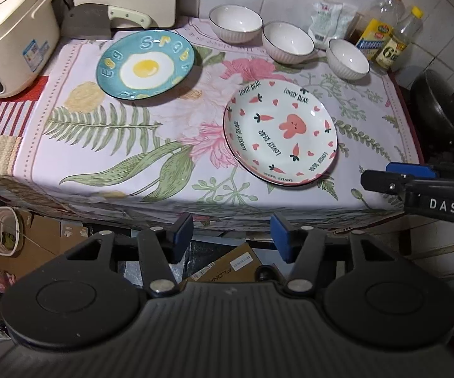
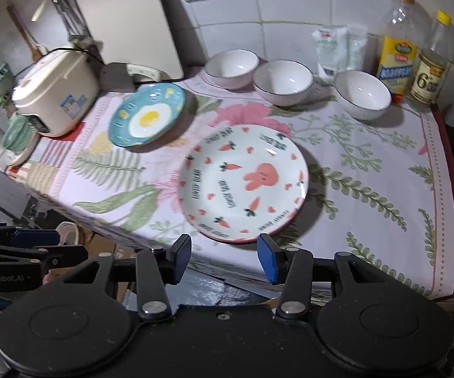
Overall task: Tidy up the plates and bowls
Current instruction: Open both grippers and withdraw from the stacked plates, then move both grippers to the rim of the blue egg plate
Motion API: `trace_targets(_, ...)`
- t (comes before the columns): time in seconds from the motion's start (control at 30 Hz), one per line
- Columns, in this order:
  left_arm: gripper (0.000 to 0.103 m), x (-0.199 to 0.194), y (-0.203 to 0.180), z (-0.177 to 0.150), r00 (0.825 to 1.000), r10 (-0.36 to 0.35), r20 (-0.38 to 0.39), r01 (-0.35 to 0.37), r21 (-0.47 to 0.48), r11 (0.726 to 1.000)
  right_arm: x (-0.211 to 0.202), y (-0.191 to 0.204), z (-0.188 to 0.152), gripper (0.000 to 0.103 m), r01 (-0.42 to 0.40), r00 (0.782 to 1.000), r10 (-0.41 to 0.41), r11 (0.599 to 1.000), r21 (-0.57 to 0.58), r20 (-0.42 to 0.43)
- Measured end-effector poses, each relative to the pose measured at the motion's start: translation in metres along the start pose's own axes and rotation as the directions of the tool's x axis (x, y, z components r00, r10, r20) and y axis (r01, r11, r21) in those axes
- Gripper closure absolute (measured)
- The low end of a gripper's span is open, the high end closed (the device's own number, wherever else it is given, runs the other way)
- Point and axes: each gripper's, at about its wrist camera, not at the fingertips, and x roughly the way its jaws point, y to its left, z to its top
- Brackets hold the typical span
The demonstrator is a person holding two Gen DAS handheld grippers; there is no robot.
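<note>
A blue egg plate (image 1: pixel 145 64) (image 2: pixel 147 115) lies at the back left of the floral cloth. A white rabbit plate (image 1: pixel 280 132) (image 2: pixel 243 182) lies in the middle right. Three white bowls (image 1: pixel 235 23) (image 1: pixel 288 42) (image 1: pixel 348 59) stand in a row at the back, also in the right wrist view (image 2: pixel 231 68) (image 2: pixel 283 82) (image 2: pixel 362 94). My left gripper (image 1: pixel 231 236) is open and empty, in front of the table's edge. My right gripper (image 2: pixel 224 256) is open and empty, just before the rabbit plate's near rim; it also shows in the left wrist view (image 1: pixel 381 176).
A rice cooker (image 1: pixel 9 44) (image 2: pixel 55 93) stands at the left. A cleaver (image 1: pixel 101 20) and a cutting board (image 2: pixel 129 22) are behind the blue plate. Bottles (image 2: pixel 398 47) (image 2: pixel 431 63) and a bag (image 2: pixel 337 47) stand at the back right. A black wok (image 1: pixel 441 107) sits right of the table.
</note>
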Motion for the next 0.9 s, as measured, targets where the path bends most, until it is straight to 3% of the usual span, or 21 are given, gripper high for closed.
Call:
trace_targets(0.07,0.046,-0.010,0.004,0.002,1.000,0.008,0.022,-0.008,-0.003,1.000,-0.007,0.008,0.003,0.050,-0.016,1.000,0.016,1.000,-0.021,0.005)
trace_targets(0.13,0.043,-0.017,0.008,0.004,0.999,0.013,0.042,-0.013,-0.005,1.000,-0.012,0.016,0.007,0.041,-0.041,0.999,0.041,0.998,-0.042,0.010)
trace_targets(0.4,0.040,-0.020,0.040,0.032,0.998,0.030,0.054,-0.028,-0.051,0.998,-0.006,0.042,0.042,0.041,-0.115,0.993,0.117,0.990,-0.082,0.025)
trace_targets(0.9,0.037,0.022,0.113,0.120,0.986,0.160,0.046,-0.155,-0.104,0.982,0.080,0.067,0.138,0.040,-0.259,0.963,0.265,0.959,-0.112,0.042)
